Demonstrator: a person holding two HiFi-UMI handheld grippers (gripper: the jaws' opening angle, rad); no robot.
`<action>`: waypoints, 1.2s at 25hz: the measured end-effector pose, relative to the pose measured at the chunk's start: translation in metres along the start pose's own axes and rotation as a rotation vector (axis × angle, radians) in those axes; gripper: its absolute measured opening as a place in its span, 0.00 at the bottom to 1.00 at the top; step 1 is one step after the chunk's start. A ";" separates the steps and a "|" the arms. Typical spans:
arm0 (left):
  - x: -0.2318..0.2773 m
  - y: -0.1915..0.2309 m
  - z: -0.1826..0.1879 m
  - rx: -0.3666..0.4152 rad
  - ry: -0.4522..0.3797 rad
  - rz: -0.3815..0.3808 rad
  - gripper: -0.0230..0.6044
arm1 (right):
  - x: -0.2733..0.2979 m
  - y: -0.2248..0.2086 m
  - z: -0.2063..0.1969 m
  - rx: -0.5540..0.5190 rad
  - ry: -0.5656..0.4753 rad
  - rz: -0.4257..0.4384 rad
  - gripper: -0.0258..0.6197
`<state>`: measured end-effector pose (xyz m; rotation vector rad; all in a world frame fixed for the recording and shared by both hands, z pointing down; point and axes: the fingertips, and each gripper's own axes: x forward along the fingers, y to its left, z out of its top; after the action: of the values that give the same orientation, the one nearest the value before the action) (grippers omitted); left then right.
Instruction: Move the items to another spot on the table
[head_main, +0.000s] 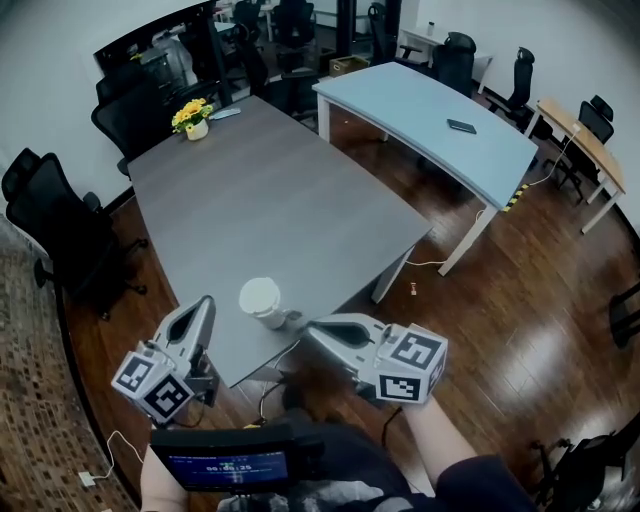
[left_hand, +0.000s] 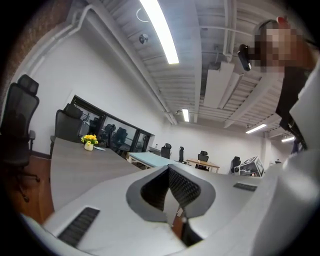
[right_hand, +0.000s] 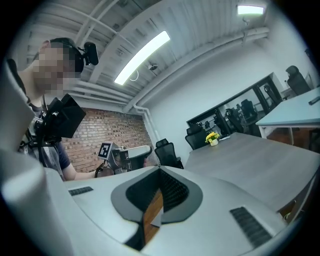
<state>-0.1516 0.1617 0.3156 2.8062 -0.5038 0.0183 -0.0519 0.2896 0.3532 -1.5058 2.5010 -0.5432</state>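
A white lidded paper cup (head_main: 262, 300) stands upright near the front edge of the grey table (head_main: 290, 210). My left gripper (head_main: 205, 308) hovers just left of the cup, apart from it, jaws shut with nothing between them. My right gripper (head_main: 310, 332) sits at the table's front edge, just right of the cup, also shut and empty. In the left gripper view the closed jaws (left_hand: 170, 170) point level across the table; the cup is out of that view. The right gripper view shows its closed jaws (right_hand: 160, 172) and the left gripper (right_hand: 122, 152) beyond.
A small pot of yellow flowers (head_main: 192, 117) and a flat dark thing (head_main: 224, 114) sit at the table's far end. A light blue table (head_main: 430, 110) with a phone (head_main: 461, 126) stands to the right. Black office chairs (head_main: 55, 215) line the left side.
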 end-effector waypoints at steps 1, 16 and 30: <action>0.001 -0.011 -0.003 0.017 0.014 0.000 0.07 | -0.008 0.002 -0.002 0.003 -0.001 0.006 0.01; -0.092 -0.023 -0.007 0.063 0.012 0.319 0.07 | -0.021 0.043 -0.022 0.105 -0.024 0.190 0.01; -0.257 0.056 -0.008 -0.101 -0.163 0.526 0.07 | 0.096 0.133 -0.046 0.043 0.114 0.418 0.01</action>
<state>-0.4114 0.2010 0.3229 2.5085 -1.2286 -0.1239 -0.2209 0.2720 0.3476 -0.9167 2.7585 -0.6152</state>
